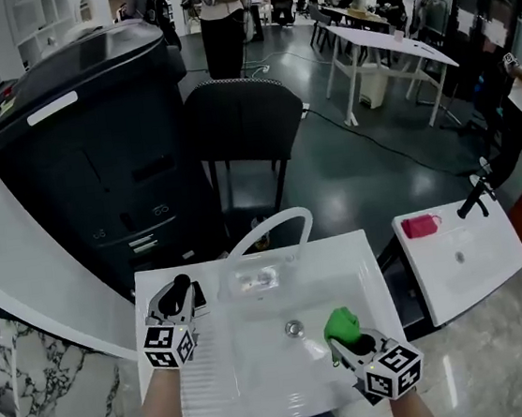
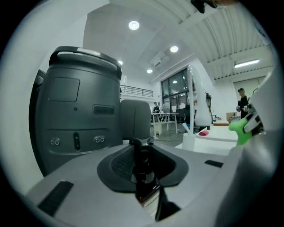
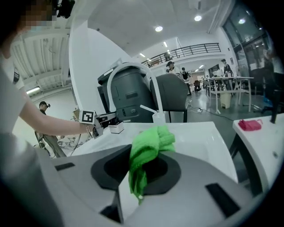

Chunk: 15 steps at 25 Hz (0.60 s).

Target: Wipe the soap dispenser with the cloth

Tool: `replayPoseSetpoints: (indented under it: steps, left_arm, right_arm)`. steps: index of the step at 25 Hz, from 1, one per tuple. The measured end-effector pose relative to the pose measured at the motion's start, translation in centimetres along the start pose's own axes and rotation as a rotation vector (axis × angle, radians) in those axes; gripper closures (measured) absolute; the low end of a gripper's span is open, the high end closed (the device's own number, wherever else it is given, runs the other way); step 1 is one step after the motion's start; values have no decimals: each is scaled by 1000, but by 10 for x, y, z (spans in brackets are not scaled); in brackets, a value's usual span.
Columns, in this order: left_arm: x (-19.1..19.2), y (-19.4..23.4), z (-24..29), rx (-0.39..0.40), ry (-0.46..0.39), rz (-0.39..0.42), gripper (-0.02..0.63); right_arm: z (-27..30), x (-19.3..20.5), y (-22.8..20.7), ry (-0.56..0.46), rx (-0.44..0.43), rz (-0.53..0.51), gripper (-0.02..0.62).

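The left hand-held gripper (image 1: 178, 304) is closed on the soap dispenser (image 2: 144, 176), a dark pump bottle that stands upright between its jaws with the pump head uppermost and a pale label low on its side. Gripped low on the body like this, the bottle is steadied and its upper part and pump stay bare, which looks like the point: one side holds, the other wipes. It hangs over the left rim of the washbasin (image 1: 368, 270), just in front of the arched faucet (image 1: 272, 222).

The right hand-held gripper (image 1: 349, 339) is clamped on the green cloth (image 3: 149, 146), bunched so that a thick fold sticks out past the jaw tips and a tail hangs below. That leaves a soft pad leading, ready to rub. It sits over the front right part of the bowl.

The dispenser therefore lies to this gripper's left, across the bowl and well apart from the cloth, with no contact yet. A pale pump bottle (image 3: 156, 116) stands at the rear edge, untouched
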State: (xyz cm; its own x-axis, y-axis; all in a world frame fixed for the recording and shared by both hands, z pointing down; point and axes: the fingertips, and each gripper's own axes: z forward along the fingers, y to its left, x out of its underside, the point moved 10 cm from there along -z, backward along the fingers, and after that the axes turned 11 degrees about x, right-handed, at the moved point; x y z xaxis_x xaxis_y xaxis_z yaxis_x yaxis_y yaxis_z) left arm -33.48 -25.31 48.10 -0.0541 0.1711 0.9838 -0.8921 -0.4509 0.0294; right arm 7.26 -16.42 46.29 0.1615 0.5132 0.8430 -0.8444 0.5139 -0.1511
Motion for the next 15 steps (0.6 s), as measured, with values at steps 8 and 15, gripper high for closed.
replayPoseSetpoints:
  steps: [8, 15]
  left_arm:
    - [19, 43, 30, 17, -29, 10, 512]
    - [22, 50, 27, 89, 74, 128, 499]
  right_arm:
    - [7, 19, 3, 56, 43, -7, 520]
    - [15, 20, 20, 74, 18, -28, 520]
